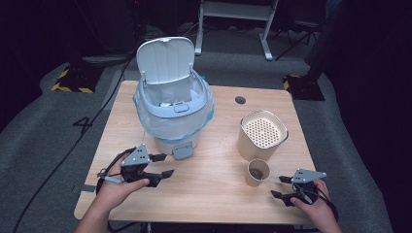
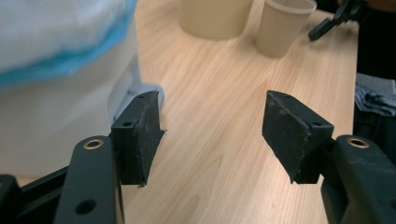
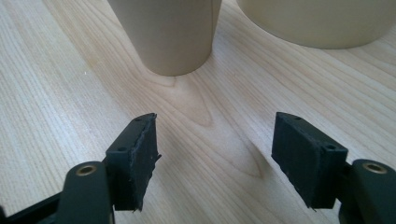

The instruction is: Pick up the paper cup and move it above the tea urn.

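A white pedal bin (image 1: 172, 114) with a blue liner stands at the table's left middle, its lid tipped up. My left gripper (image 1: 166, 165) rests low on the table just in front of the bin's foot pedal (image 1: 183, 152), jaws open and empty. In the left gripper view the gripper (image 2: 212, 133) points past the bin (image 2: 60, 93) toward a paper cup (image 2: 282, 25). The paper cup (image 1: 256, 172) stands in front of a beige canister (image 1: 262, 133) with a perforated top. My right gripper (image 1: 278, 186) lies to the cup's right, open and empty; in its own view the gripper (image 3: 215, 149) faces the cup (image 3: 170, 32).
The wooden table (image 1: 214, 199) has bare surface between the two grippers. A round cable hole (image 1: 240, 100) sits near the back edge. The canister (image 3: 317, 18) is just behind the cup. A cable trails off the left edge onto the grey floor.
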Available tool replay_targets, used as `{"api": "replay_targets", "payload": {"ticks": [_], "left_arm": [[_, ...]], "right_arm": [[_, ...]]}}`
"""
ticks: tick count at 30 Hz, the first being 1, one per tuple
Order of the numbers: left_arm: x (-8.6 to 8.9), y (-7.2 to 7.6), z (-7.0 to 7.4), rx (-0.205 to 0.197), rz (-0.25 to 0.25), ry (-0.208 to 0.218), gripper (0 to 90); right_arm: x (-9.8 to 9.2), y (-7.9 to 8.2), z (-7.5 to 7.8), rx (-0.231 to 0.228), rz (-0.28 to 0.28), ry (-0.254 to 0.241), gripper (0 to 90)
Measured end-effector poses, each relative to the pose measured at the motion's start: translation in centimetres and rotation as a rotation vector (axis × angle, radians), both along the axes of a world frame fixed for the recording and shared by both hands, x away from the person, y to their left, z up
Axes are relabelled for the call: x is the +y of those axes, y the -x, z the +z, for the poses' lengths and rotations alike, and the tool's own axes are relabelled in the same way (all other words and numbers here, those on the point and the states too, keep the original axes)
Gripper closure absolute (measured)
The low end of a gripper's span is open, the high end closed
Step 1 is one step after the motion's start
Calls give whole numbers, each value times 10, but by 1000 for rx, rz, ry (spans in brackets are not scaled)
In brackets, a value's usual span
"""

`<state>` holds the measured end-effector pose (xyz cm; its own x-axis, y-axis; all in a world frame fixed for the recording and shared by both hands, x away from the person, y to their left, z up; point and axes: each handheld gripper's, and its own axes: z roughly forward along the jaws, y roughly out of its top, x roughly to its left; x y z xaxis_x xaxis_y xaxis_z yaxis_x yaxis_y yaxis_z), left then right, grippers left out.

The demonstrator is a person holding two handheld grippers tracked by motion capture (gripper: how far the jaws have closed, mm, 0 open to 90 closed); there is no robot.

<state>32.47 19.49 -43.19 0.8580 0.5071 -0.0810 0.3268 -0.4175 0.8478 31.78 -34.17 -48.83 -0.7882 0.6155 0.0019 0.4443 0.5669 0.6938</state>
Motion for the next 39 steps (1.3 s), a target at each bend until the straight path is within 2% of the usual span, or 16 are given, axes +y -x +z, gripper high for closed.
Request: {"api": "replay_targets", "payload": {"ticks": [6, 9, 13, 14, 15, 17, 18, 19, 26, 27, 29, 32, 36, 39], "left_arm": [[4, -4, -16, 33, 25, -20, 375], [3, -7, -24, 47, 35, -50, 374], [0, -9, -34, 71, 43, -66, 360], [-1, -9, -37, 77, 49, -78, 360], [-3, -10, -44, 83, 50, -117, 358], [-4, -10, -46, 87, 49, -132, 356], [-7, -11, -52, 94, 48, -162, 355], [-7, -11, -52, 94, 48, -162, 351], [-12, -14, -68, 96, 56, -242, 319], [-12, -14, -68, 96, 56, -242, 313], [-12, -14, -72, 90, 53, -212, 289], [-11, -15, -72, 99, 53, -206, 267], [-15, -14, -72, 79, 58, -236, 238], [-17, -15, -72, 82, 79, -240, 207]], "right_arm": [[1, 2, 1, -6, 18, -32, 317], [2, 3, 2, -12, 17, -45, 304], [3, 3, 2, -20, 17, -70, 290], [3, 3, 2, -20, 17, -70, 290], [4, 3, 2, -21, 16, -70, 284], [5, 2, 3, -29, 16, -80, 277], [5, 3, 3, -31, 15, -90, 271], [5, 3, 3, -31, 15, -90, 271], [13, 1, 4, -56, 26, -136, 204], [13, 1, 4, -56, 26, -136, 204], [16, -1, 5, -61, 25, -162, 197], [23, -6, 5, -69, 30, -201, 192], [29, -10, 4, -83, 35, -208, 191], [38, -14, 2, -110, 28, -185, 190]]}}
